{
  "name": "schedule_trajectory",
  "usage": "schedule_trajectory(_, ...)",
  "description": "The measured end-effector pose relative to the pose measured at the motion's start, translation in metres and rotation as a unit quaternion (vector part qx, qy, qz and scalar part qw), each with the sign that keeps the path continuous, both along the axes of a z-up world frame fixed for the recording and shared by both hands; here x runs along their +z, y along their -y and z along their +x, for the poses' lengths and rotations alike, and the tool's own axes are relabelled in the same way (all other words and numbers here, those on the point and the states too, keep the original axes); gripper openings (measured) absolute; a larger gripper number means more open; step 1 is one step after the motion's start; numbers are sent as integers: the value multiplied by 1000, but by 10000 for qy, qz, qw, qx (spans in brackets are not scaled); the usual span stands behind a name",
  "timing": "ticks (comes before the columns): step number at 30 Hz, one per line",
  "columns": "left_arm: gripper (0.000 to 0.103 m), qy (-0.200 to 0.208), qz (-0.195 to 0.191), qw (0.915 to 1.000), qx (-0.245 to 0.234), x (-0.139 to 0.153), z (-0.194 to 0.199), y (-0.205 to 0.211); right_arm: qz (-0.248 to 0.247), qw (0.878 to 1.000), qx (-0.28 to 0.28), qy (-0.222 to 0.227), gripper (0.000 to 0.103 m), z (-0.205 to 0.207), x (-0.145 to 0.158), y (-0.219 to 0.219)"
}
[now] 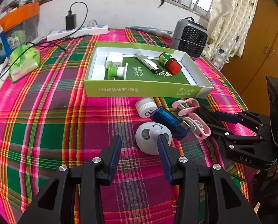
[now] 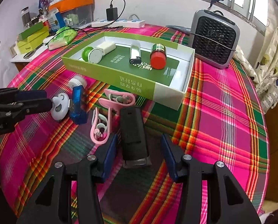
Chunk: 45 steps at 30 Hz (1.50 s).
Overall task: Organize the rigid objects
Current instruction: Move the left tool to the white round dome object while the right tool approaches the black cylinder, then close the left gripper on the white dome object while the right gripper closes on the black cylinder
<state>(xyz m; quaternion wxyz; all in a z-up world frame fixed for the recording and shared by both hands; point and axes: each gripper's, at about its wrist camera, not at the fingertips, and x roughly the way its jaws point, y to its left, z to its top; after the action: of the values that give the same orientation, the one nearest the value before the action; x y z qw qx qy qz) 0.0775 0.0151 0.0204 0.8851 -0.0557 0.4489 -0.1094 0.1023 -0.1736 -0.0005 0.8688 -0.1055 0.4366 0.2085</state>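
Observation:
A green and white box [image 1: 144,90] [image 2: 109,73] on the plaid table holds a green spool, a white adapter, a silver lighter [image 1: 147,63] and a red-capped jar [image 1: 170,63]. In front of it lie a white round cap [image 1: 146,107], a blue USB device [image 1: 168,120] [image 2: 77,103], a white panda-faced egg [image 1: 152,137] [image 2: 58,105], two pink clips [image 1: 198,126] [image 2: 109,115] and a black rectangular device [image 2: 133,136]. My left gripper [image 1: 139,140] is open just before the egg. My right gripper [image 2: 139,138] is open around the black device.
A grey fan heater [image 1: 190,37] [image 2: 214,37] stands behind the box at the right. A power strip with a black charger [image 1: 77,30] and a green tissue pack [image 1: 24,62] lie at the back left. The table edge curves at the right.

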Motion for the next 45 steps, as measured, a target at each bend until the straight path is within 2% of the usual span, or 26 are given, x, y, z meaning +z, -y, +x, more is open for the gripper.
schedule_trajectory(2,43,-46,-134,9999,-7,-1,1,0,62,10000,-58,-24,48,3,0,2)
schedule_trajectory(9,44,-97,-104,9999,21,-5,5,3,62,9998,-193,26,47,5,0,7)
schedule_trajectory(10,44,-98,-123,9999,22,-5,6,3,77,9997,-220,36,45,6,0,9)
schedule_trajectory(12,44,-107,-152,9998,8,-6,7,4,81,9995,-295,55,32,6,1,12)
schedule_trajectory(13,44,-119,-173,9998,-6,-6,8,5,92,9994,-317,57,29,7,1,14)
schedule_trajectory(26,46,-163,-28,9998,-107,-10,21,21,83,9988,-465,105,29,3,1,24)
schedule_trajectory(40,45,-130,-76,9999,-32,-11,22,21,87,9986,-504,134,29,2,0,24)
schedule_trajectory(45,38,-124,-133,9998,30,-10,20,17,80,9985,-531,142,29,1,0,24)
